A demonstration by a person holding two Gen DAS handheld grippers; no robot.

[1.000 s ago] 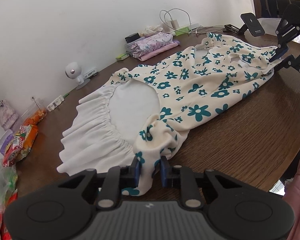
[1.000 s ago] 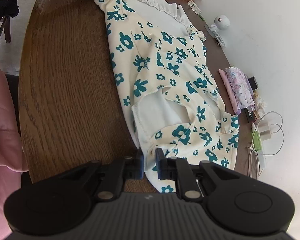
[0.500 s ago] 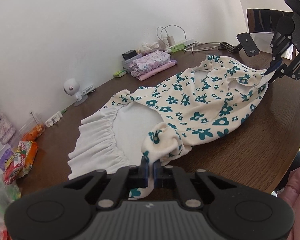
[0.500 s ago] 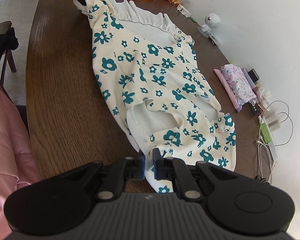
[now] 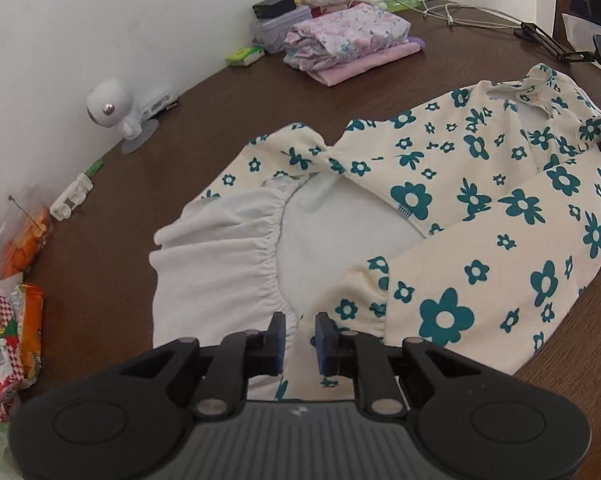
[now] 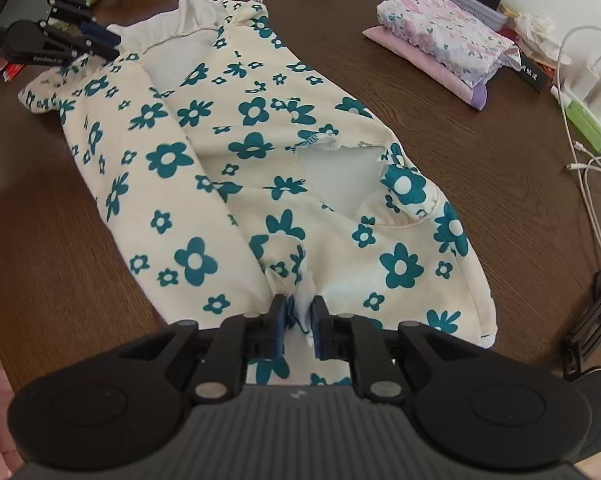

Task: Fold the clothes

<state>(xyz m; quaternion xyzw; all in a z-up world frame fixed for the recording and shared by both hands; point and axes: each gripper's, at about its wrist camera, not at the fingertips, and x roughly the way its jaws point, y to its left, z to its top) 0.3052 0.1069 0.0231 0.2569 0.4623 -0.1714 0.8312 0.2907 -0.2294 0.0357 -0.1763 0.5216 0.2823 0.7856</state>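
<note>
the cream garment (image 6: 204, 168) with teal flowers lay spread across the brown tabletop (image 6: 440, 128), its near long side folded over the middle, white lining showing at the gathered ruffle end (image 5: 220, 264) and neck opening.

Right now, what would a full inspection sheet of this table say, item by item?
Surface: dark wooden table, round-edged.
Job's things: floral garment, cream with teal flowers, lying partly folded lengthwise; its white ruffled hem lies by the left gripper.
Clutter: folded pink clothes stack, small white camera, snack packets, green pack.
Grippers: left gripper slightly parted around the hem; right gripper slightly parted with cloth between its fingers.
Cables: white charger cables near the wall.
Surroundings: white wall; a pink sleeve at the edge.
</note>
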